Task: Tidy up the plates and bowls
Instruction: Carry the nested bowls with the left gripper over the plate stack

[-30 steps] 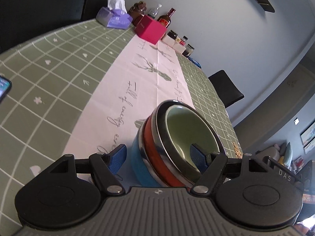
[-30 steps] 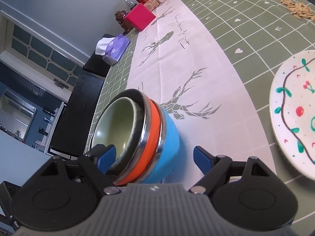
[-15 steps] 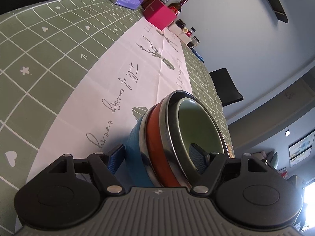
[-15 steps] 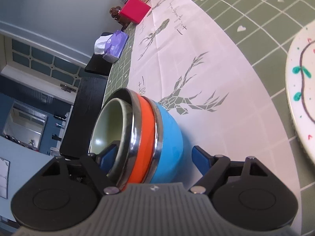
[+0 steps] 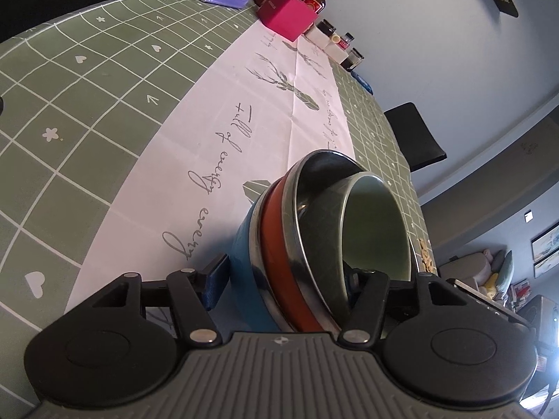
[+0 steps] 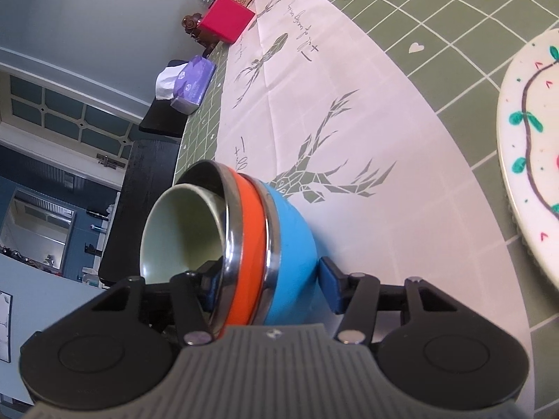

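Three nested bowls (image 5: 314,244): pale green inside orange inside blue, with steel rims, the green one tipped loose. Both the left gripper (image 5: 284,279) and right gripper (image 6: 269,279) clamp the stack's opposite walls above a table runner (image 5: 244,111). A painted plate (image 6: 527,160) sits nearby.

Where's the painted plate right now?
Right wrist view only: the painted plate lies at the right edge on the green tablecloth, right of the bowl stack.
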A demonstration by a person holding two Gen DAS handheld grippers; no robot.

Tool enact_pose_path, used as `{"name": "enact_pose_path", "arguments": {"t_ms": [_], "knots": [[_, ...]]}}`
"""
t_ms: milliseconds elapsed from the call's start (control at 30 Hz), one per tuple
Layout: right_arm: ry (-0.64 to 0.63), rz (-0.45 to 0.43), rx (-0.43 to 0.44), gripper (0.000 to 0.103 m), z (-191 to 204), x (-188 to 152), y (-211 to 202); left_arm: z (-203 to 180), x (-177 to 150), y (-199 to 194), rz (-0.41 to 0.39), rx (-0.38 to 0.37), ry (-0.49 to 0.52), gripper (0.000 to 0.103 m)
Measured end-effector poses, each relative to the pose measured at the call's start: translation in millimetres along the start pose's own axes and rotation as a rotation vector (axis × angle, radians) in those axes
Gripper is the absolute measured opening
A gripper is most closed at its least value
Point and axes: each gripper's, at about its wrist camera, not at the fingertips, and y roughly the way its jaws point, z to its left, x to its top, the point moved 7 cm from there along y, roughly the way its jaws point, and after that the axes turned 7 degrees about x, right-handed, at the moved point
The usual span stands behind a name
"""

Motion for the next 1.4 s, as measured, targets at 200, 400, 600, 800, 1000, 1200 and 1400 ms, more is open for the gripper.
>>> {"name": "enact_pose_path", "arguments": {"t_ms": [200,400,600,800,1000,1200,1400], "knots": [[0.007,0.013,-0.021,0.053,3,-2,-3,-3,0,-4,0.016,0.029,0.015,0.066],[0.019,0.024,-0.021,0.052,6,-2,-4,-7,1,-12,0.019,0.041,0.030,0.066],[0.017,0.028,-0.017,0.051,11,-3,-13,-15,-1,-23,0.017,0.037,0.046,0.066],[0.019,0.020,-0.019,0.051,15,-2,-31,-30,-6,-31,0.023,0.032,0.063,0.066],[0.008,-0.014,-0.031,0.050,17,6,-60,-55,-13,-36,0.033,0.003,0.087,0.066],[0.002,-0.063,-0.056,0.049,13,20,-102,-95,-25,-34,0.048,-0.044,0.128,0.066],[0.005,-0.122,-0.108,0.048,-2,36,-148,-138,-45,-19,0.096,-0.100,0.166,0.066]]}}
